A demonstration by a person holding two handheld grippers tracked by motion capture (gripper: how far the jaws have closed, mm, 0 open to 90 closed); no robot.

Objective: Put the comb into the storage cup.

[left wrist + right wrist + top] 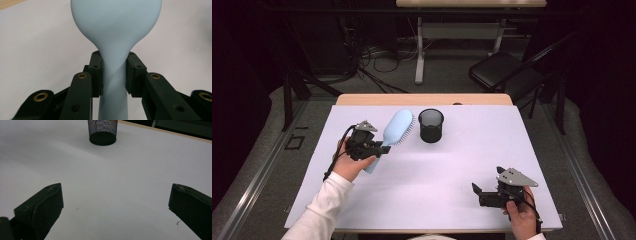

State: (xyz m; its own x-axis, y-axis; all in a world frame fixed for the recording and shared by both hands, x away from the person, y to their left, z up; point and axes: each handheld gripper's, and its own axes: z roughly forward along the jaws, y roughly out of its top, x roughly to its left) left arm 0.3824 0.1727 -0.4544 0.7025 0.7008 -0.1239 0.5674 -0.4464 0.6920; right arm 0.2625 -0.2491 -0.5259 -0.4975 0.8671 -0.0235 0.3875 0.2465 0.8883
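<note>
Left of centre in the high view, the left claw (381, 148) is gripping the pale blue plastic hairbrush (396, 129) by its handle, beside the black mesh cup (431, 125); placing it looks undone, while the right claw (478, 194) is resting open, lower right

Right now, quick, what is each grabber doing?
Left gripper: closed on the handle of the light blue hairbrush.
Right gripper: open, holding nothing, low over the white table.
</note>
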